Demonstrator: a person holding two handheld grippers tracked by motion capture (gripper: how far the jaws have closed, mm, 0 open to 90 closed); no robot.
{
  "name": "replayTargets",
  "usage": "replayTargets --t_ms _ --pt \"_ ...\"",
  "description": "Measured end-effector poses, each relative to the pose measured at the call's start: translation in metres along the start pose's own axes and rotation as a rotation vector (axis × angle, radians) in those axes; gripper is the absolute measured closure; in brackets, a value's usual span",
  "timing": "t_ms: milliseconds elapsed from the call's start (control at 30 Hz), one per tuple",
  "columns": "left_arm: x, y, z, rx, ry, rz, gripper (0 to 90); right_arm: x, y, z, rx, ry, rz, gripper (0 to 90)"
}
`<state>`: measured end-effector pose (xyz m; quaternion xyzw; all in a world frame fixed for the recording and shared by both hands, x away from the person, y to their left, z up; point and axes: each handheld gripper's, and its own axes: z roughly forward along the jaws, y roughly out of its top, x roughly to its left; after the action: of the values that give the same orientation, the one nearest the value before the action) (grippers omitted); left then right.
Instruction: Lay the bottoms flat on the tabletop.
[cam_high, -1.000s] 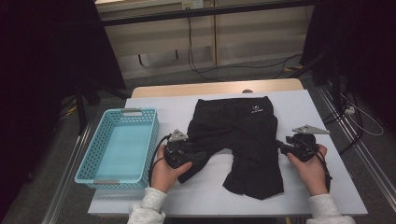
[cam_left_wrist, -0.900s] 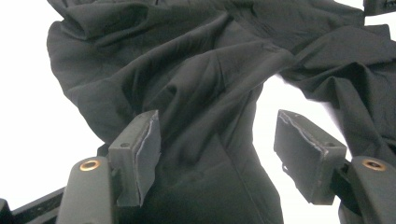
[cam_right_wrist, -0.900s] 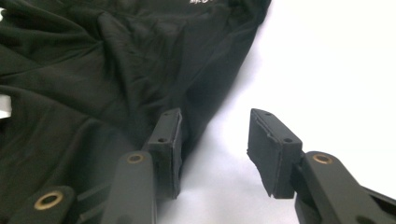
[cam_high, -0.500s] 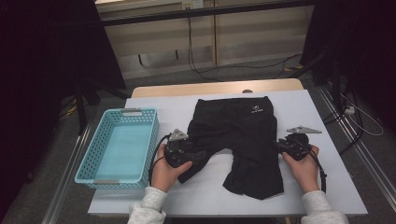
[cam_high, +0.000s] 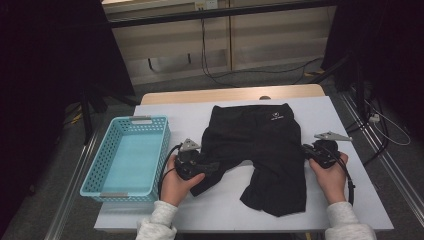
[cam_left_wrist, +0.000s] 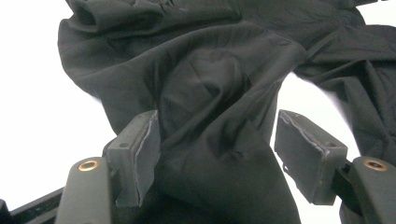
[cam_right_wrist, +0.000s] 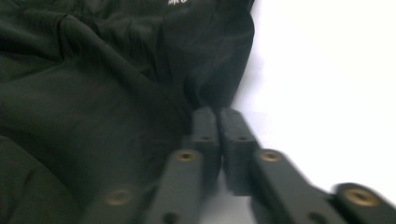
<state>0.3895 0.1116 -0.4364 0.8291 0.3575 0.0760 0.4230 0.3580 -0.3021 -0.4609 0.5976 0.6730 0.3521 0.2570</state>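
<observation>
Black fabric sits bunched between the jaws of my left gripper (cam_left_wrist: 217, 149), which stand wide apart — the cloth lies loosely in the gap and touches the inner pad on one side, with nothing pinched. In the high view that left gripper (cam_high: 210, 167) rests at the lower left leg of the pair of black, thin-fabric shorts (cam_high: 260, 150), my left hand (cam_high: 176, 180) wrapped round its body and its cable looping back toward my sleeve. My right gripper (cam_right_wrist: 218, 126) has its jaws pressed together, tips right at the side edge of the shorts where dark cloth meets the white tabletop (cam_right_wrist: 327, 70); whether any fabric is caught between them I cannot tell. Seen from above, the right gripper (cam_high: 306, 150) lies at the shorts' right hem, my right hand (cam_high: 330, 175) behind it. The shorts are spread flat in the middle of the white table (cam_high: 350, 200), waistband away from me, a small white logo near it — and a light-blue perforated plastic basket (cam_high: 107, 165) stands just left of my left hand.
</observation>
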Motion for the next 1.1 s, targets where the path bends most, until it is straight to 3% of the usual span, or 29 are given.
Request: replayTargets --t_ms 167,267,467,633,833,967,1033,1100 --pt "0.001 0.001 -0.001 -0.001 0.004 0.004 29.6 0.004 -0.001 -0.010 -0.011 0.003 0.003 56.3" --pt "0.000 0.002 -0.001 -0.006 0.001 0.002 29.3 0.007 -0.002 -0.021 -0.018 0.029 0.006 50.3" --pt "-0.003 0.004 -0.002 -0.008 -0.001 0.007 29.1 0.017 -0.011 -0.039 -0.003 0.080 0.012 49.8" --pt "-0.007 0.005 0.000 -0.002 -0.007 0.024 28.9 0.024 -0.019 -0.057 -0.001 0.095 -0.020 49.9" --pt "-0.012 0.006 -0.001 -0.001 -0.009 0.037 28.6 0.029 -0.042 -0.068 0.062 0.111 -0.029 53.1" --pt "-0.015 0.007 -0.001 -0.001 -0.012 0.046 28.4 0.038 -0.052 -0.065 0.107 0.122 -0.053 57.3" --pt "-0.015 0.007 -0.001 -0.001 -0.011 0.051 28.4 0.045 -0.053 -0.063 0.092 0.087 -0.097 67.5" --pt "-0.015 0.007 -0.001 0.000 -0.010 0.056 28.4 0.046 -0.052 -0.062 0.091 0.120 -0.103 83.4"
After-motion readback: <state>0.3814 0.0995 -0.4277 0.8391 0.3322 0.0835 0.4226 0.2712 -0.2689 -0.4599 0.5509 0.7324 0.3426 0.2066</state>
